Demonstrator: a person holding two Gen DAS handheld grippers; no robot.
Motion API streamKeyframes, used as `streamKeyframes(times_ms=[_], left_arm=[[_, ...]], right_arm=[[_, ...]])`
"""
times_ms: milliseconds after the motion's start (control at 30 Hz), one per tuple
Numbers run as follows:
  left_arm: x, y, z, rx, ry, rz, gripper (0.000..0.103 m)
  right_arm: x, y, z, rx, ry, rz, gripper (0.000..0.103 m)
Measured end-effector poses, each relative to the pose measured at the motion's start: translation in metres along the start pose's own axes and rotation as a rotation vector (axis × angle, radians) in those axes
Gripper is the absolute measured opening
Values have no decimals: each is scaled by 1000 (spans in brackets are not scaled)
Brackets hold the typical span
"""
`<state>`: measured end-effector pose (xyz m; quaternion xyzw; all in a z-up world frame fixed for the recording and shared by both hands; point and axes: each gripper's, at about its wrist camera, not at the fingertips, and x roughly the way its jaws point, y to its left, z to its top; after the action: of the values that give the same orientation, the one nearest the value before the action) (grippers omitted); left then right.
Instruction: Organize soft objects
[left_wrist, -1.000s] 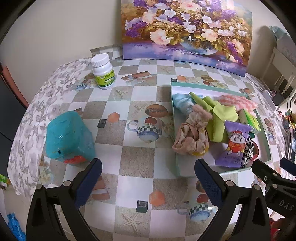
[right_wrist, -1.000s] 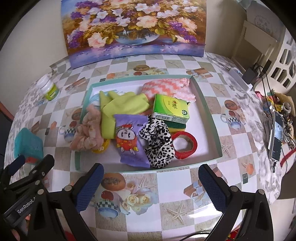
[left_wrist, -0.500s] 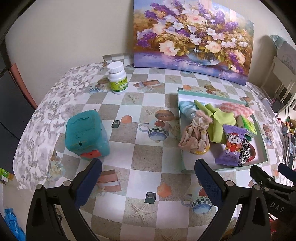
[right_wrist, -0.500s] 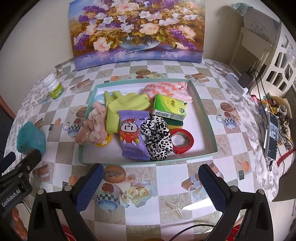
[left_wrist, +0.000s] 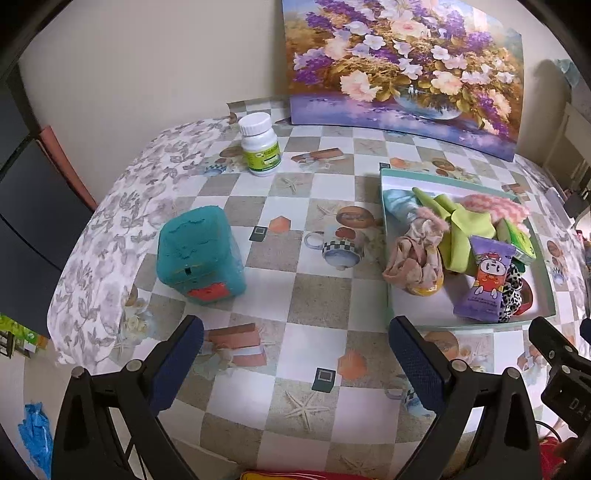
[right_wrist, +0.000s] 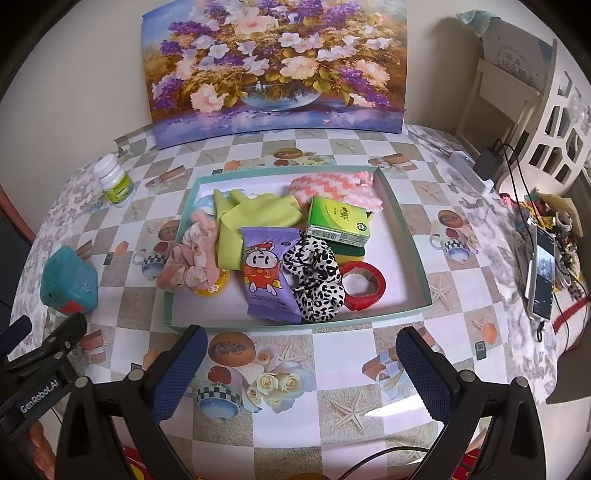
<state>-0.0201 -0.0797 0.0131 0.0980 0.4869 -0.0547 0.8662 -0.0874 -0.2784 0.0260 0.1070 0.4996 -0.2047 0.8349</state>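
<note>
Right wrist view: my right gripper (right_wrist: 295, 373) is spread wide and empty over the near edge of the desk (right_wrist: 369, 354). Just beyond it the teal tray (right_wrist: 410, 236) holds the soft things: a crumpled pink scrunchie (right_wrist: 192, 258) at its left, a leopard-print scrunchie (right_wrist: 317, 280) in the middle, yellow-green gloves (right_wrist: 255, 218) behind. My left gripper (left_wrist: 295, 365) is also spread, holding nothing.

Soft items (right_wrist: 314, 277) lie in tray (right_wrist: 413, 236), cube (right_wrist: 68, 282) left.

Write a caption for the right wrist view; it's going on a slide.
Open right gripper hovers before a teal tray heaped with soft items, a leopard scrunchie in front.
</note>
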Motion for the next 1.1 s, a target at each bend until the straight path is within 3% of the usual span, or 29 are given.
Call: streamKeyframes(times_ms=[1100], left_arm=[[6, -3, 0, 10, 24, 56, 100]], right_arm=[[1, -5, 2, 15, -4, 15, 103]])
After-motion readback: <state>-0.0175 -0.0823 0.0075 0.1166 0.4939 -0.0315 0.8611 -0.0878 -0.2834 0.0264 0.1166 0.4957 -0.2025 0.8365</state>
